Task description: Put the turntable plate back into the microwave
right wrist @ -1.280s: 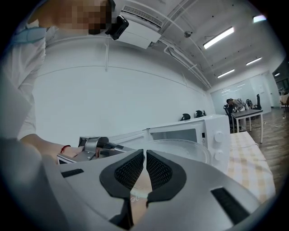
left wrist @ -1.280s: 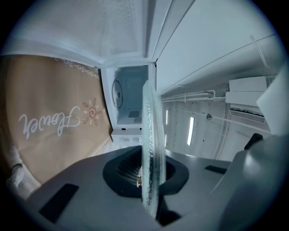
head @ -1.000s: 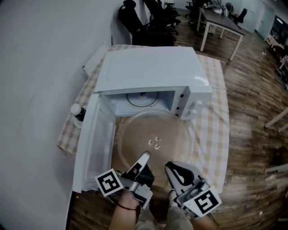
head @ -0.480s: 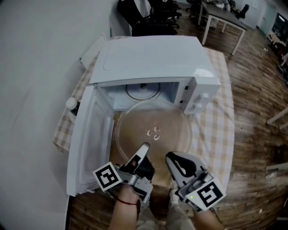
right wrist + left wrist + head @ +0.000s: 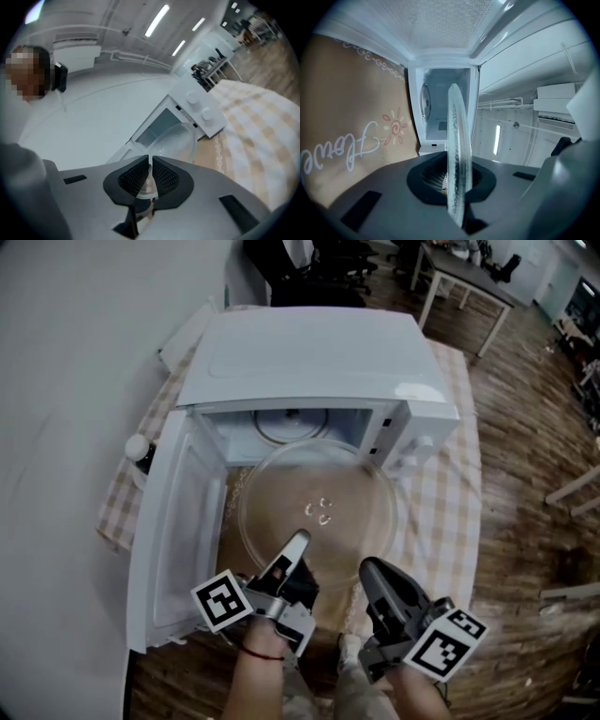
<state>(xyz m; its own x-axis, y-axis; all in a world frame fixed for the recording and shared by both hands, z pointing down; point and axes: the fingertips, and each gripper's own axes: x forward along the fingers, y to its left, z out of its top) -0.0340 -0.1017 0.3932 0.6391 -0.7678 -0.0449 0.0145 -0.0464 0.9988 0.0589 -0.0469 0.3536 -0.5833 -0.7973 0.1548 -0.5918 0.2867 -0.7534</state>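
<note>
Head view: the left gripper (image 5: 297,545) and the right gripper (image 5: 371,570), side by side, each have their fingers clenched on the near rim of the glass turntable plate (image 5: 319,507). The plate hangs roughly level just ahead of the fingertips, above the checked cloth on the desk (image 5: 441,512). Its far edge is at the mouth of the open microwave (image 5: 309,362). The door (image 5: 173,540) stands wide to the left of the fingers. Beyond the plate, a ring (image 5: 292,427) lies inside the cavity.
</note>
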